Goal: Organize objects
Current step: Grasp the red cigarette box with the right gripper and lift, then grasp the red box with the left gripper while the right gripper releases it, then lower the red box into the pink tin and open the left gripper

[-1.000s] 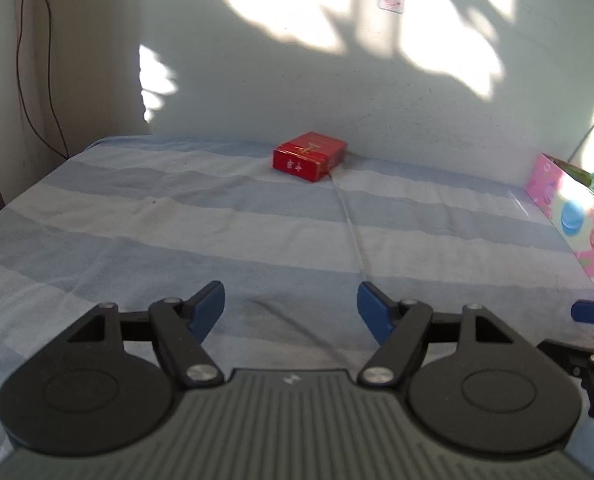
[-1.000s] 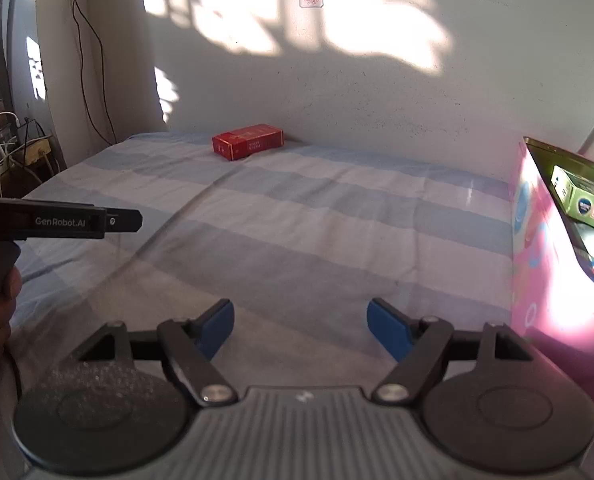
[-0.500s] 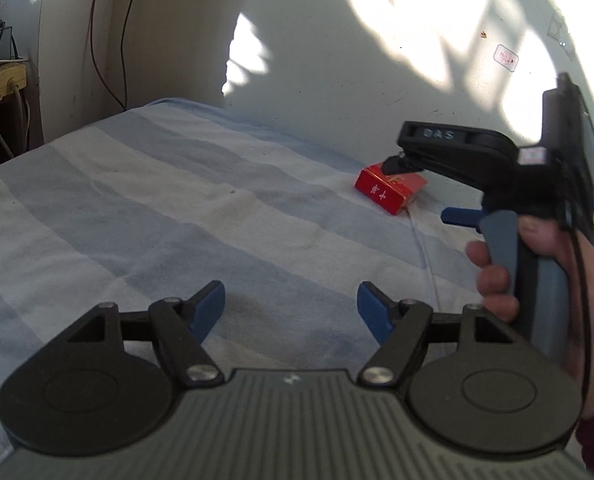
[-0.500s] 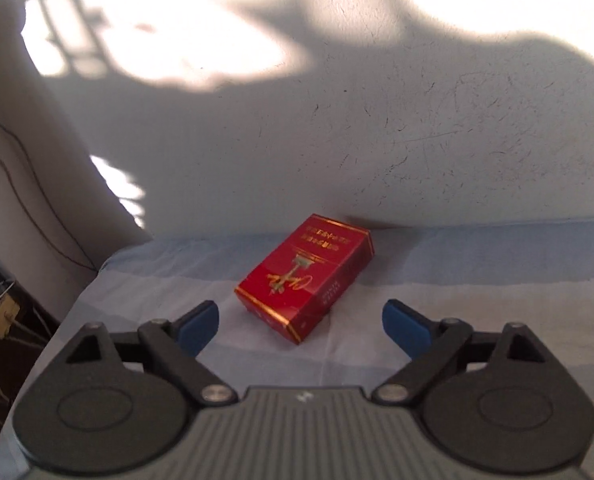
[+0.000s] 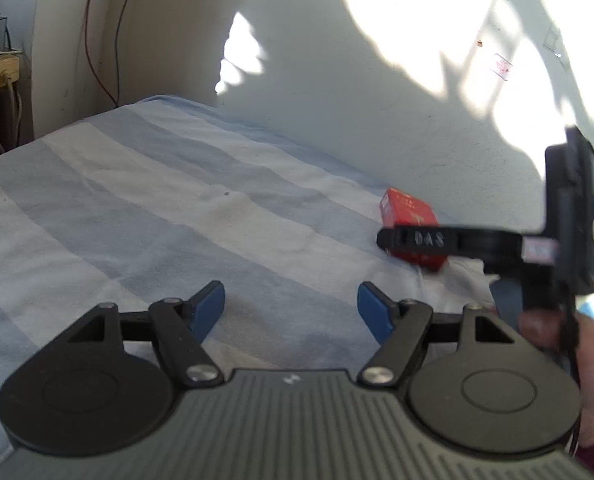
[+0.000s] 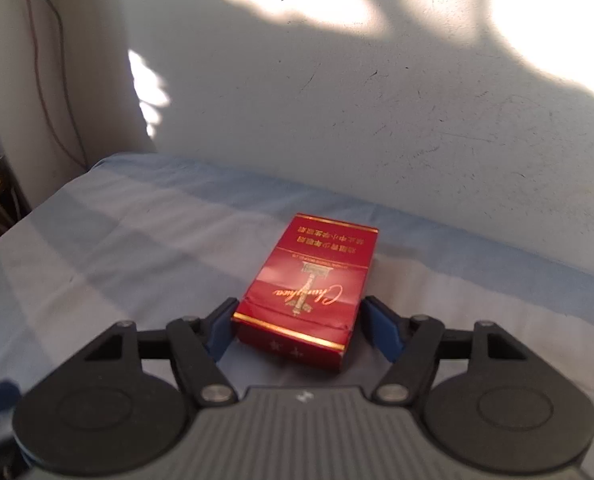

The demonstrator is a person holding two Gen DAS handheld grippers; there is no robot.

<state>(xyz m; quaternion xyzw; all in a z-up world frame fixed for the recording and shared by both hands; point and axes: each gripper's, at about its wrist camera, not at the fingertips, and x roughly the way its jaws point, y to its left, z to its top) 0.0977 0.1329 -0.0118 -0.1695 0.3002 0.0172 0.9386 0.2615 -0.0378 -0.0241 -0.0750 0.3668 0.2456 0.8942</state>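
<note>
Your right gripper [image 6: 297,330] sits low over the sheet [image 6: 117,248] with the red pack [image 6: 317,280] between its blue pads [image 6: 381,332]. The jaws have just been closing. The left pad looks to touch the pack's near corner; a narrow gap shows at the right pad, so no firm pinch yet.

The pack is a flat rectangular carton, glossy red with gold trim and gold script, printed face up, lying flat on the sheet close to the wall [image 6: 377,100]. Its near top edge is slightly dented.

Sheet: soft woven cloth in broad pale-blue, grey-blue and off-white stripes, mildly wrinkled. Wall: rough matte white plaster with fine hairline cracks, patched with sunlight and shadow.

Your left gripper [image 5: 291,308] hangs over bare sheet, jaws spread about halfway, nothing between them. Its pads are the same blue wedges on black linkage arms with round pivots; the body is ribbed grey plastic.

From the left view, the right gripper's black arm crosses in front of the pack [image 5: 407,210], and your right hand [image 5: 553,332] wraps its handle, a dark red sleeve at the wrist. Thin cables [image 5: 115,32] run down the wall corner.
</note>
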